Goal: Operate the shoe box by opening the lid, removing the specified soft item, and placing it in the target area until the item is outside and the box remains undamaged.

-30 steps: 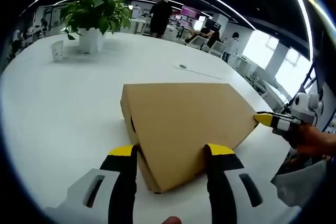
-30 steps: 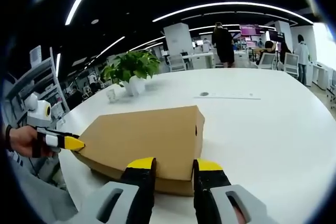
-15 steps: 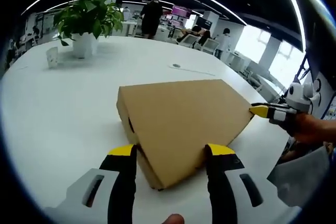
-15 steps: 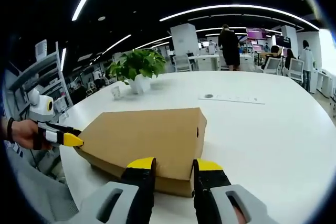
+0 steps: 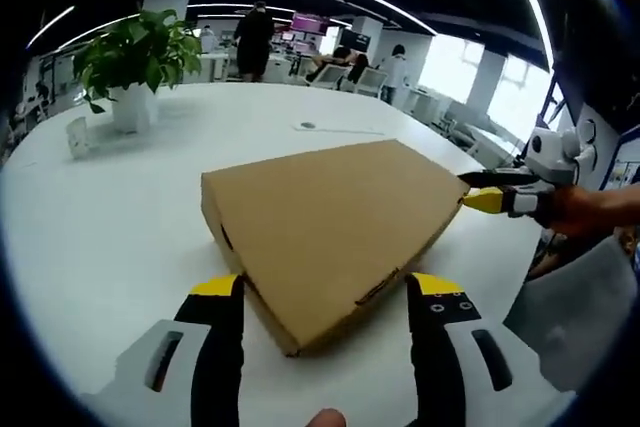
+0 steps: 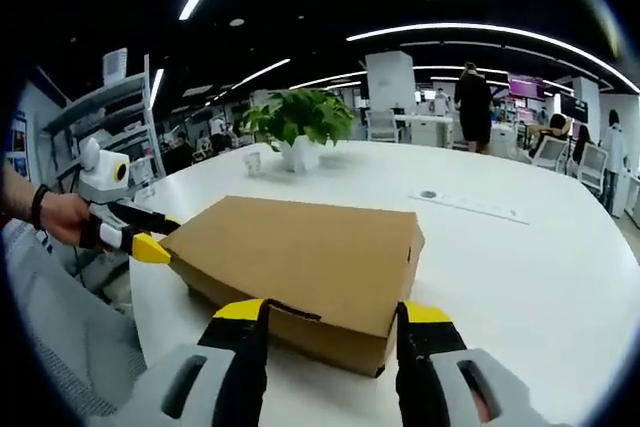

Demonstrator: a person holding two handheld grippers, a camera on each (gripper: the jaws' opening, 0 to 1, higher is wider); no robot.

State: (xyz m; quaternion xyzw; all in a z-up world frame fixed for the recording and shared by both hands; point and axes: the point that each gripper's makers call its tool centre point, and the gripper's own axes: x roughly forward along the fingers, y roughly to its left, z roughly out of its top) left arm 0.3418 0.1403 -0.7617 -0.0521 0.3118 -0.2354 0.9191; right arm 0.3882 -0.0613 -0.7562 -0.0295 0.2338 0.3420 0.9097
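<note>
A closed brown cardboard shoe box [image 5: 330,212] lies on the white table [image 5: 120,217]. In the left gripper view, my left gripper [image 5: 325,292] is open, with its yellow-tipped jaws on either side of the box's near corner. My right gripper [image 5: 490,199] comes in from the right with its yellow tip at the box's far right corner. In the right gripper view, my right gripper [image 6: 332,312] is open and straddles the near corner of the box [image 6: 300,257]. My left gripper [image 6: 150,247] sits at the box's left corner, held by a hand. The lid lies flat, and what is inside is hidden.
A potted plant [image 5: 130,57] [image 6: 300,122] and a small white cup [image 5: 77,137] [image 6: 252,162] stand at the far side of the table. A thin flat strip [image 5: 335,129] [image 6: 470,204] lies beyond the box. People stand among desks in the background.
The jaws of both grippers have spread wider around the box corners. Both views have shifted a little; the box lies where it was.
</note>
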